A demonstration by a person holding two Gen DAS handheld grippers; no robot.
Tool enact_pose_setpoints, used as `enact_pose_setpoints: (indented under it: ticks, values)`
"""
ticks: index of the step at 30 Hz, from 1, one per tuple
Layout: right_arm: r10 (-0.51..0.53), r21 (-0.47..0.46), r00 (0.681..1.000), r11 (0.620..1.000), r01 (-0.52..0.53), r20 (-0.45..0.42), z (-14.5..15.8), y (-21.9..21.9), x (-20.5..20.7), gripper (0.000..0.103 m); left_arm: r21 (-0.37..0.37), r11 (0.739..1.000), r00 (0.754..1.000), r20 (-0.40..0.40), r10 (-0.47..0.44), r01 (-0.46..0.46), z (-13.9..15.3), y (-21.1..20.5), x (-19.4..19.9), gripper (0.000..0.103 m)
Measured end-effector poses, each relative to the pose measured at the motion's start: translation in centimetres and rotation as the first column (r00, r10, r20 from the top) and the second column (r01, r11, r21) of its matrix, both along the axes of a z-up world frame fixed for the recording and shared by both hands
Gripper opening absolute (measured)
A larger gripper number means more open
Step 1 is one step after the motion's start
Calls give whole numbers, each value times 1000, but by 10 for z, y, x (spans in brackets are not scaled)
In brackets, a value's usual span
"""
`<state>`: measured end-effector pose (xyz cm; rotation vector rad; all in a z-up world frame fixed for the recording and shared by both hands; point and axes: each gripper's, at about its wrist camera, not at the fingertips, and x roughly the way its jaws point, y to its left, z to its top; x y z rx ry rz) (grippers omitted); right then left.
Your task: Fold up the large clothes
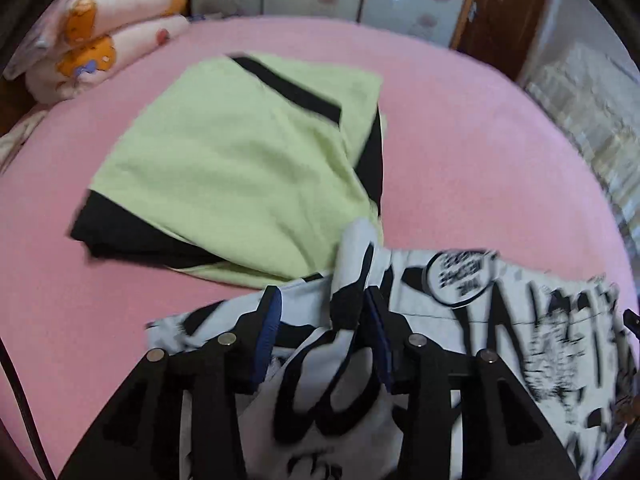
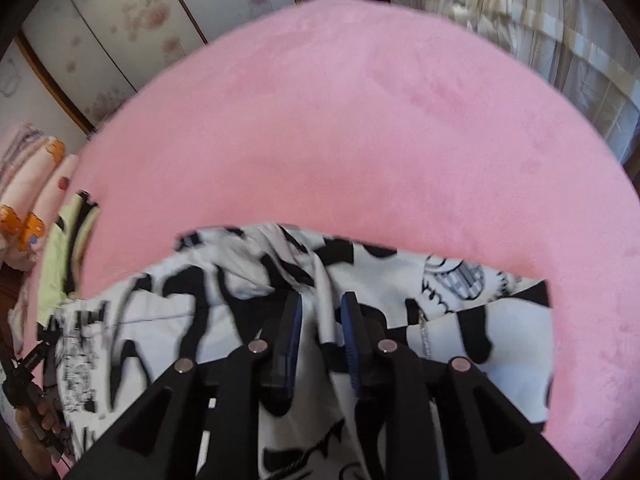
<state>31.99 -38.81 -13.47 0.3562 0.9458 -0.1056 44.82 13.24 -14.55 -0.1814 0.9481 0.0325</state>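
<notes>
Both grippers, left gripper (image 1: 322,306) and right gripper (image 2: 320,306), are being parted narrowly, pads off the printed garment (image 1: 472,320); its fold between them should be released flat.

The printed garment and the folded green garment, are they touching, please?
Touching: in the left wrist view, the printed garment lies over the folded green garment at its near corner.

a white garment (image 1: 500,320) with bold black graffiti print lies at the near edge of the pink bed cover (image 1: 460,140). further in lies a pale green garment (image 1: 224,168) with black bands. pink bedding (image 1: 100,36) with orange bears sits at the far left corner.
</notes>
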Motion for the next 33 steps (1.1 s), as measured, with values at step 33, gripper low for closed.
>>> enact_pose_setpoints:
  ticks: [33]
  values:
    - [218, -244, 976, 948, -206, 24, 20, 69, -57, 34, -22, 999, 995, 91, -31, 33, 20, -20, -83, 40]
